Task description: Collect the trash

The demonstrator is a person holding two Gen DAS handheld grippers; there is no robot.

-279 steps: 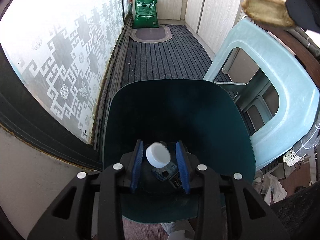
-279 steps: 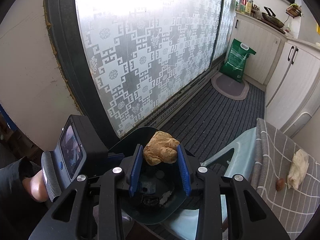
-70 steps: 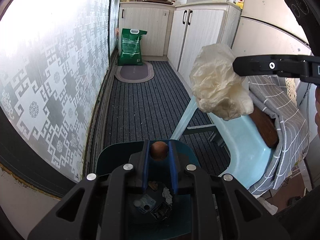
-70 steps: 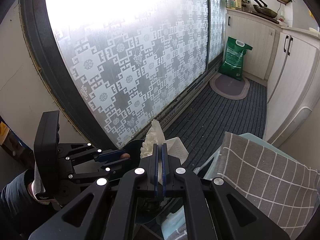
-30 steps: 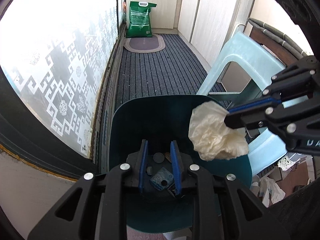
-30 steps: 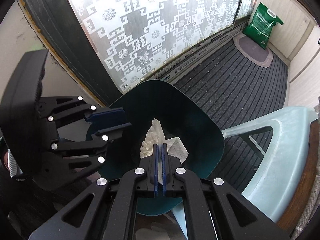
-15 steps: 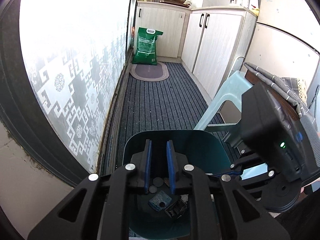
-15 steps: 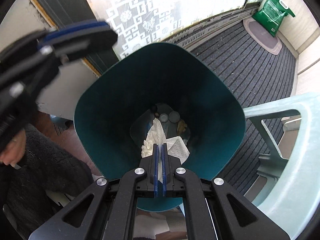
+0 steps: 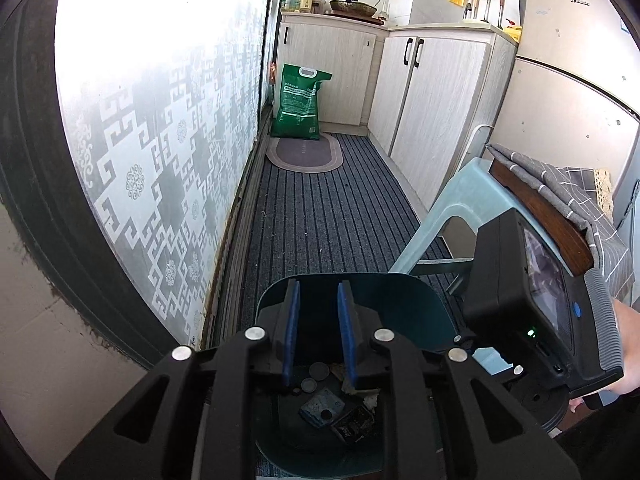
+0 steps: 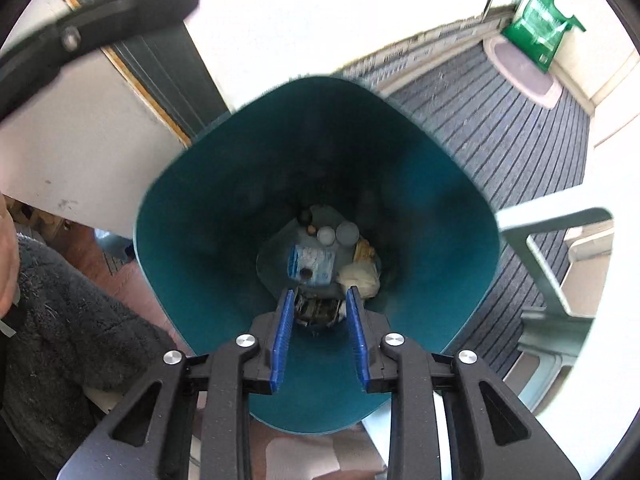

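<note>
A teal trash bin [image 10: 200,240] stands on the floor. At its bottom lie a crumpled white tissue [image 10: 360,276], a blue-white packet [image 10: 312,262], two round caps [image 10: 347,233] and dark scraps. My right gripper [image 10: 318,300] is open and empty, pointing straight down into the bin. My left gripper [image 9: 318,294] is open and empty above the bin's near side [image 9: 400,292]; the trash [image 9: 322,402] shows below it. The right gripper's body [image 9: 532,308] is at the right in the left wrist view.
A pale blue plastic stool [image 9: 460,208] stands right beside the bin, with a cloth-covered wooden table [image 9: 560,196] behind it. A patterned glass door [image 9: 160,120] runs along the left. A green bag [image 9: 298,102] and oval mat [image 9: 304,156] lie at the far end by cabinets.
My right gripper opened and the white tissue dropped into the bin. My left gripper rose and tilted up from the bin, empty after releasing the small brown item earlier.
</note>
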